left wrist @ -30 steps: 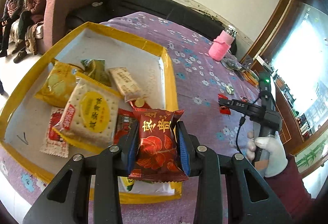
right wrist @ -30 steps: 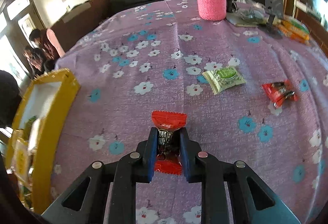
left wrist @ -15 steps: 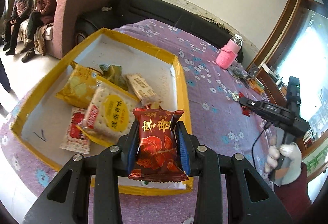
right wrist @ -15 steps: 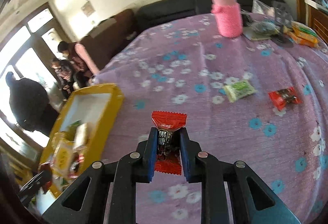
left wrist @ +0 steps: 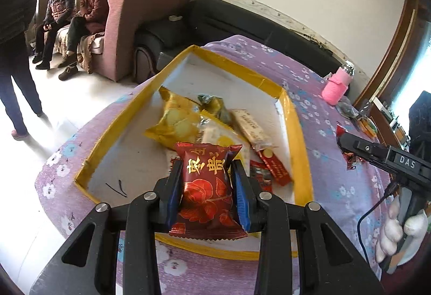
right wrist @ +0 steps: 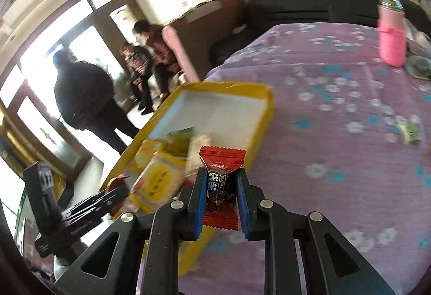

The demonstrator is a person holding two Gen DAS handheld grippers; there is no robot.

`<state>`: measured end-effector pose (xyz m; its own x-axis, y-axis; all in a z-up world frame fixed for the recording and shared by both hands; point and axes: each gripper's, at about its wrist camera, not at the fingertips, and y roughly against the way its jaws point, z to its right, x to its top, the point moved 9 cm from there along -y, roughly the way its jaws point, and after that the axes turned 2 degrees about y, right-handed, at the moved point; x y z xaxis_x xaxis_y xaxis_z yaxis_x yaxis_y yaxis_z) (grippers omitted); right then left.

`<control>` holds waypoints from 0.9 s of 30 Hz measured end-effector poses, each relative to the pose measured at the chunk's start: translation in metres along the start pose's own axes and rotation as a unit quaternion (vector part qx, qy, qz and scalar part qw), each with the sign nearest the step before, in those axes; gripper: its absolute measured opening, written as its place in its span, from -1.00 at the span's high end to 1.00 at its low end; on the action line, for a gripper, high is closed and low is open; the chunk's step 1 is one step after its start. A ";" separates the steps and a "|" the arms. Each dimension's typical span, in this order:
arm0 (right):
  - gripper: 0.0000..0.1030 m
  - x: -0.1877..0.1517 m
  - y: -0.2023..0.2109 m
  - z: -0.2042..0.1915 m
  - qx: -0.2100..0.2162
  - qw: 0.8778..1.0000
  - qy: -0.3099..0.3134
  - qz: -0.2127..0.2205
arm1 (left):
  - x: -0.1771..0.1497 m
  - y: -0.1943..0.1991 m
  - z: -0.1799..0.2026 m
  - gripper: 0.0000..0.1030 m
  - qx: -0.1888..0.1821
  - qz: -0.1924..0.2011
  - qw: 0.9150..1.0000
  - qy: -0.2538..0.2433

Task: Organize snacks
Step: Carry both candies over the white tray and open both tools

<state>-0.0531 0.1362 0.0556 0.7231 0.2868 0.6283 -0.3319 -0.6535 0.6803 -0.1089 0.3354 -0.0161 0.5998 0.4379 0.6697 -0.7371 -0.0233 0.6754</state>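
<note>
Purple flowered cloth covered the table under both grippers. Left gripper (left wrist: pixel 206 184) was clamped on a dark red packet (left wrist: pixel 206 187), low centre, above the yellow tray's (left wrist: pixel 299 149) near edge. Right gripper (right wrist: pixel 219 194) pinched a small red candy (right wrist: pixel 221 181) beside the tray's right wall. Released too soon, either could strike the rim or the piled snacks (left wrist: pixel 177 122) and slide out.
</note>
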 end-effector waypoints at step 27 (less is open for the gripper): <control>0.48 -0.026 -0.079 -0.054 0.008 0.997 0.043 -0.059 | 0.001 -0.003 -0.003 -0.08 0.038 0.009 0.999 -0.026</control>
<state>-0.0785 0.2184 0.0057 0.7017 0.4203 0.5752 -0.2382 -0.6226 0.7454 -0.1070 0.3392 -0.0180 0.6044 0.3888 0.6953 -0.7230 -0.0989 0.6838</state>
